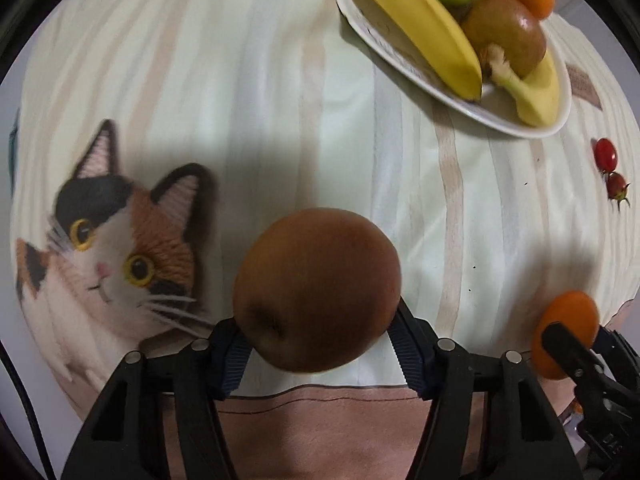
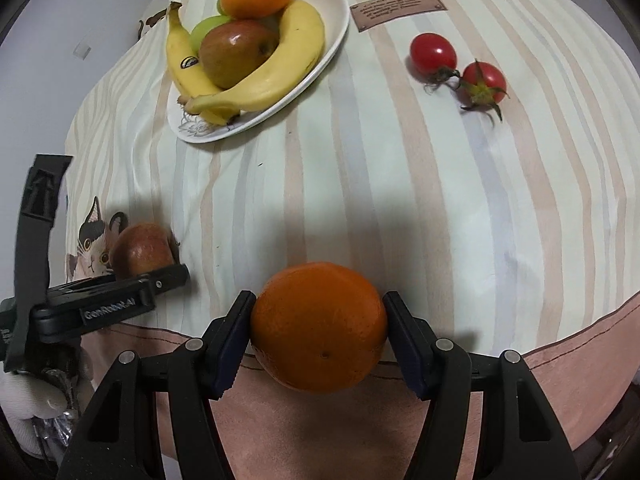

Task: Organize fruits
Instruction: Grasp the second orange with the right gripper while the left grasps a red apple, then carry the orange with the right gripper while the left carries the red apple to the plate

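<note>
Brown apple (image 1: pixel 316 292) gripped in left jaws, orange (image 2: pixel 320 326) in right, plate (image 2: pixel 332 28), tomatoes (image 2: pixel 460 66) beyond.

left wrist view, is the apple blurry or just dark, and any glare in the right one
Left wrist view: the apple in the jaws is soft and shadowed, while the cat print is sharper. Right wrist view: small highlights glint on the plate's apple and the cherry tomatoes.

Readable on the side of the left gripper (image 2: pixel 132 280), left of the orange (image 2: pixel 319 326): "GenRobot.AI" in raised letters. Printed on a brown patch (image 2: pixel 398 7) sewn to the striped cloth (image 2: pixel 360 184), far beyond the orange and right of the plate (image 2: pixel 332 40): "LIFE" at the top line's end, smaller lines below too blurred to read. Small dark sticker (image 2: pixel 189 63) on one banana (image 2: pixel 186 66), wording illegible.
</note>
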The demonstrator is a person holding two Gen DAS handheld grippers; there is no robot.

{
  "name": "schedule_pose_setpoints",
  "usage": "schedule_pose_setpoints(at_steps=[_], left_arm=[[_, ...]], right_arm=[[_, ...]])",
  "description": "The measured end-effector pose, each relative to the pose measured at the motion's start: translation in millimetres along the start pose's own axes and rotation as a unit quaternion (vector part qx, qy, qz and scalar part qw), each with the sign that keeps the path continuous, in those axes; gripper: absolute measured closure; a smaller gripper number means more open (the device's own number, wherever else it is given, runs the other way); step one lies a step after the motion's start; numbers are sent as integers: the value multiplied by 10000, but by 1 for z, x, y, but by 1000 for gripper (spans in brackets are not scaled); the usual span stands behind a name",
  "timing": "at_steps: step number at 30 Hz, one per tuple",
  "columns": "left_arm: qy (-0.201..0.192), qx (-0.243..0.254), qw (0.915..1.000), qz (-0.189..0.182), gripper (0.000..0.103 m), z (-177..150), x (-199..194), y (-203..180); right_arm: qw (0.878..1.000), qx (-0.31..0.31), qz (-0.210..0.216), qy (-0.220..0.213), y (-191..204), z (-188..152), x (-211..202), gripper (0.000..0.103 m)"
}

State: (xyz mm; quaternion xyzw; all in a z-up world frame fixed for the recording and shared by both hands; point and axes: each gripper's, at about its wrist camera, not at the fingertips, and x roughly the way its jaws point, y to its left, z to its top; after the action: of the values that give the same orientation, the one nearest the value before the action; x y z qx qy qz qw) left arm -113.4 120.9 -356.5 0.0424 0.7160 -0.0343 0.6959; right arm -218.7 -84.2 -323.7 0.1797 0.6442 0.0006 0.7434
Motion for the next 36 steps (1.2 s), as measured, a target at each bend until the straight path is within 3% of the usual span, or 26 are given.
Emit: schedule_pose_setpoints(at_steps=[4, 5, 6, 11, 15, 17, 21, 24, 28, 36], left_arm=[[-257, -34, 9997, -9, 50, -15, -28, 11], [-303, -5, 9995, 31, 62, -19, -32, 13], [-287, 18, 9996, 43, 65, -22, -35, 17], [-100, -125, 9998, -129, 53, -16, -22, 26], [-262, -160, 9993, -227, 49, -5, -32, 27], [-267, -230, 9989, -319, 36, 4, -33, 27], [-165, -251, 9993, -223, 34, 25, -17, 18], [67, 93, 9999, -22, 34, 32, 3, 8], [-26, 553, 9982, 240, 35, 18, 7, -5], [-334, 249, 9990, 168, 35, -18, -12, 12]], right_arm=[[9998, -184, 55, 82, 12, -2, 6, 36], [9997, -217, 67, 111, 18, -2, 10, 36], [9995, -255, 87, 144, 20, -3, 13, 36], [9987, -433, 69, 263, 34, -4, 28, 36], [9987, -429, 60, 274, 38, 0, 34, 36], [9988, -380, 78, 285, 38, 3, 37, 36], [9990, -302, 110, 301, 37, 8, 38, 36], [9991, -259, 127, 321, 36, 10, 39, 36], [9990, -216, 184, 340, 35, 11, 40, 36], [9986, -317, 186, 380, 26, 12, 34, 36]])
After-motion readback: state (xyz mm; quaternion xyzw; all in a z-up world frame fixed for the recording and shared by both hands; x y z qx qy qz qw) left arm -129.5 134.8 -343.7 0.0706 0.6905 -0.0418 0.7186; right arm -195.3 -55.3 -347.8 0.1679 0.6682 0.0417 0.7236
